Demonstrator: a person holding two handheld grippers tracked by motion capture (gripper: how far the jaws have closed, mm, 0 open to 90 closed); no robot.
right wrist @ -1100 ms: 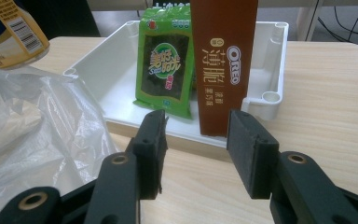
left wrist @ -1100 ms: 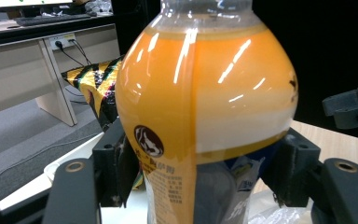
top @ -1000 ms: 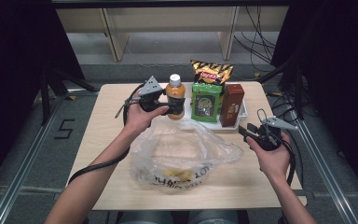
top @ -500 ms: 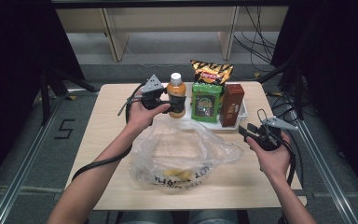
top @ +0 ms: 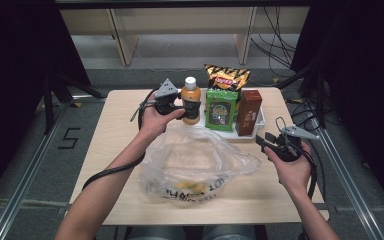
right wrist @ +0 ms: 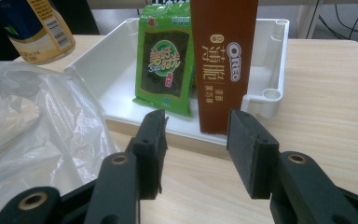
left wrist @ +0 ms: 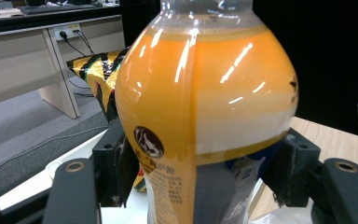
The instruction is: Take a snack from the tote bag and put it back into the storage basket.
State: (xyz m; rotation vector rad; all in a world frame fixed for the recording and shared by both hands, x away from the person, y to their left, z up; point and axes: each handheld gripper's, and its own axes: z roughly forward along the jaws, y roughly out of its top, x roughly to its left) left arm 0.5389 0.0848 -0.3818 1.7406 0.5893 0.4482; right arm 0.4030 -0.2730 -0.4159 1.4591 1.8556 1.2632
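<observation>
Item, left of the counter (top: 110,130): left gripper (top: 180,107), held level at the far left of the goods, its jaws pinching an orange drink bottle (top: 190,100) low on the belly, one pad on either side of the label, as the left gripper view confirms (left wrist: 200,116). The bottle stands upright at the left end of a white tray (top: 260,120), white cap on top; whether its base is clear of the tray cannot be told. Item, near centre: a clear plastic bag (top: 195,165), crumpled and lying loose on the counter, its mouth seemingly turned toward the tray, some yellow thing dim inside. Item, far centre: green seaweed packet (top: 221,109) upright in the tray, with a black and yellow crisp bag (top: 226,76) behind it. Item, right of that: brown biscuit box (top: 248,111), upright at the tray's right end. Item, right: right gripper (top: 269,145), jaws spread and empty, hovering low over the counter near the bag's right edge and aimed at the tray (right wrist: 265,60). Handling note, as judged: the step appears to be carrying the bottle to the bag. Keep the grip firm, since the smooth rounded wall may slip; lift straight up, keep it upright; let the free gripper hold the bag's mouth open first.
</observation>
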